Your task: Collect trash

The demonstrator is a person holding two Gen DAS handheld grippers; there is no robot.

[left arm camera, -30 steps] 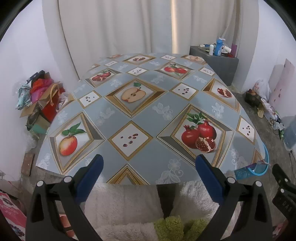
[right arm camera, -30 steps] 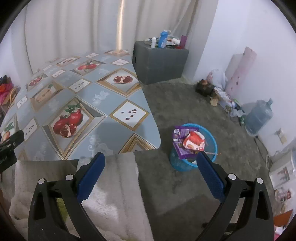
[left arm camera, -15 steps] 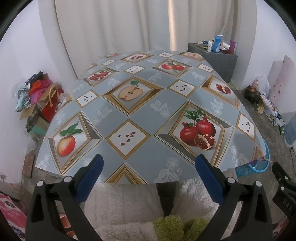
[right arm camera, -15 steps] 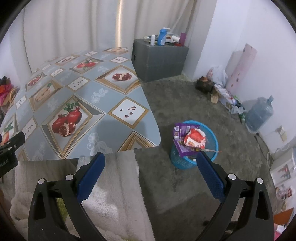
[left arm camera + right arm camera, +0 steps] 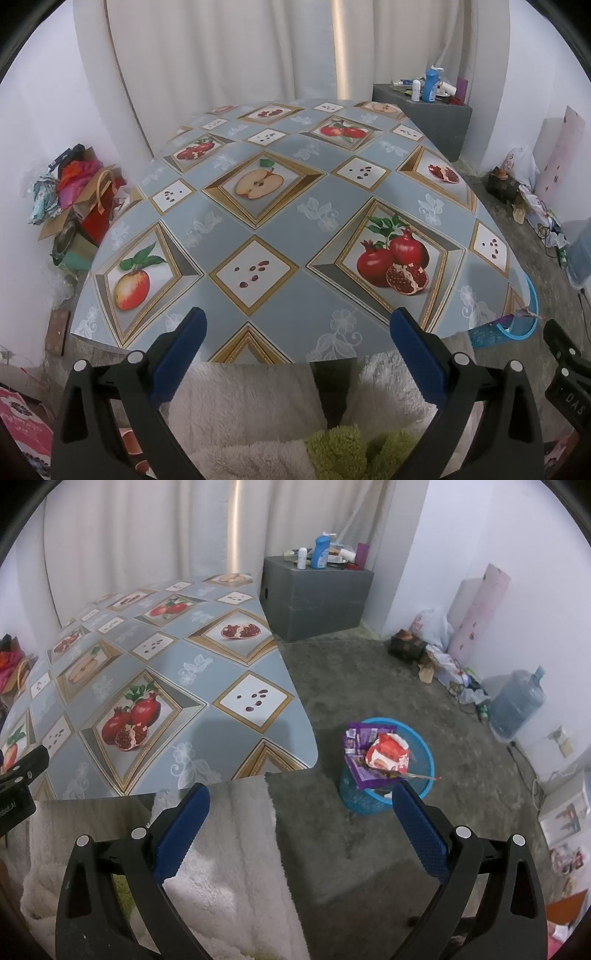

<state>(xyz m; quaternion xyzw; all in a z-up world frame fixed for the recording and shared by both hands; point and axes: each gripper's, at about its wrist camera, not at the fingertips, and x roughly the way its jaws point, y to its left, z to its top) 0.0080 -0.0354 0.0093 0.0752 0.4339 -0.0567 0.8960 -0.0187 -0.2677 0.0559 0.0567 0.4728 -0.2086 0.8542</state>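
Left gripper (image 5: pixel 295 328) spread, empty, has drawn back slightly from the table (image 5: pixel 280 206). Right gripper (image 5: pixel 299 808) likewise spread, empty, retreating. Wrappers (image 5: pixel 376 757) sit in the blue bin (image 5: pixel 421 775) (floor, beside table): collection looks done.

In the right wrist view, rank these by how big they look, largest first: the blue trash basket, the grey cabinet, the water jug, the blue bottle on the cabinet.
1. grey cabinet
2. blue trash basket
3. water jug, though it sits farther away, so its true size against the basket is unsure
4. blue bottle
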